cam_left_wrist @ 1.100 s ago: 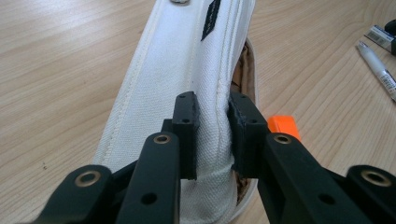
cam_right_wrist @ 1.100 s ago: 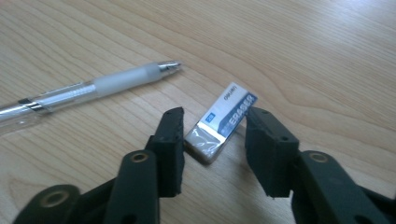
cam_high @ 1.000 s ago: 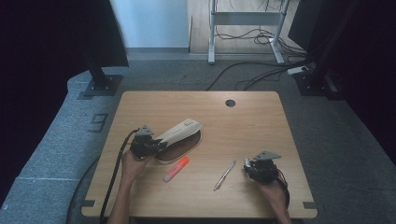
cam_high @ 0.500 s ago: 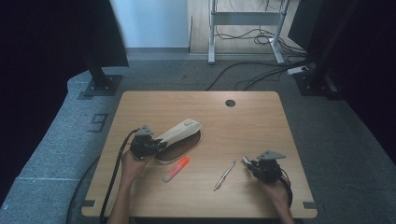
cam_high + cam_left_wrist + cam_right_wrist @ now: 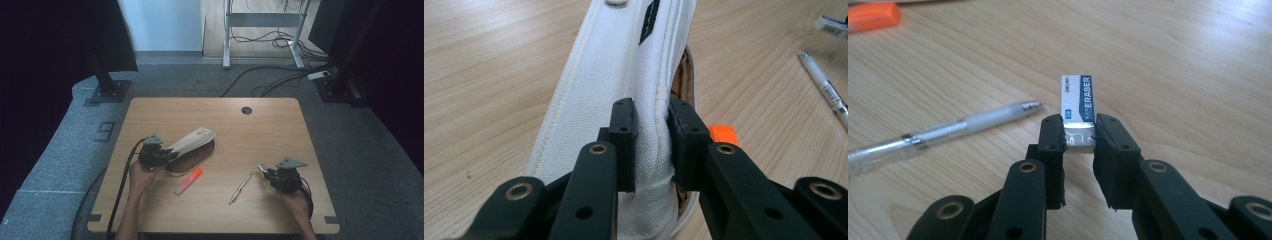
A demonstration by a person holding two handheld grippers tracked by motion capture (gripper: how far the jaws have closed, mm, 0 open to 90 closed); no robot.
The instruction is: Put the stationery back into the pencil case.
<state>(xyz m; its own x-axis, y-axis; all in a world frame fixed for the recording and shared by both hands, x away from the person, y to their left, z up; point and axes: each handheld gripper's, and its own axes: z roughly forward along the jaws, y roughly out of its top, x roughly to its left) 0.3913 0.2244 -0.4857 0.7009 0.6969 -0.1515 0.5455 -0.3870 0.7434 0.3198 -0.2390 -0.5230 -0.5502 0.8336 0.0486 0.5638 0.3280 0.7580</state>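
the right gripper has just been closing its jaws and now pinches the eraser between them; its tip has edged slightly toward the pen lying beside it.

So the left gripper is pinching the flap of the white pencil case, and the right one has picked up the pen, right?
Not quite. The right gripper holds a small eraser, not the pen, which lies loose on the table beside it; the right gripper view shows this. The rest is correct: the left gripper pinches the flap of the white pencil case.
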